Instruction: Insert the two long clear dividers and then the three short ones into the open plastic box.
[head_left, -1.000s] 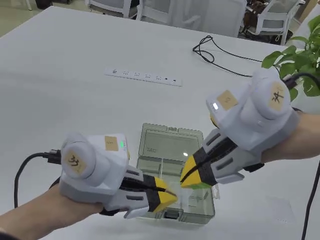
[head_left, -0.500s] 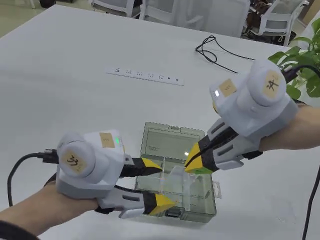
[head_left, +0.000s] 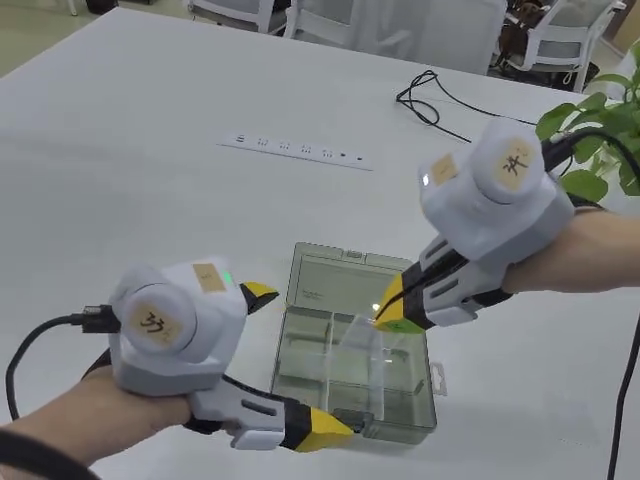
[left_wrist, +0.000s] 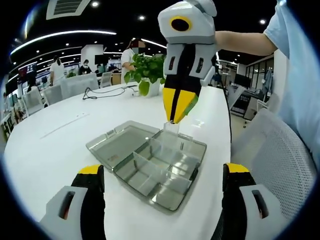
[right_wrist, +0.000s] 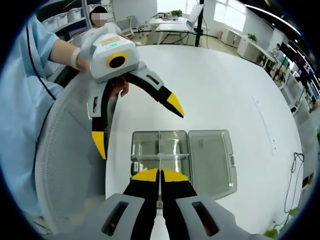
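While judged mid-insertion of divider, likely short one:

Head view: clamped in right gripper (head_left: 393, 318), clear divider (head_left: 360, 335) tilted over box (head_left: 300, 375). Left gripper (head_left: 296, 360) spread wide at box's near side, gripping nothing.

Left gripper view: own jaws apart, straddling box. Divider hanging under right gripper at far wall.

Right gripper view: jaws together on divider's thin edge, box ahead, lid (right_wrist: 211, 155) open flat.

Next: square up tilt, align with slots, press straight down. Slot contact not discernible.

White table (head_left: 120, 150), open plastic box (head_left: 318, 352), power strip (head_left: 300, 153), black cable (head_left: 440, 100)
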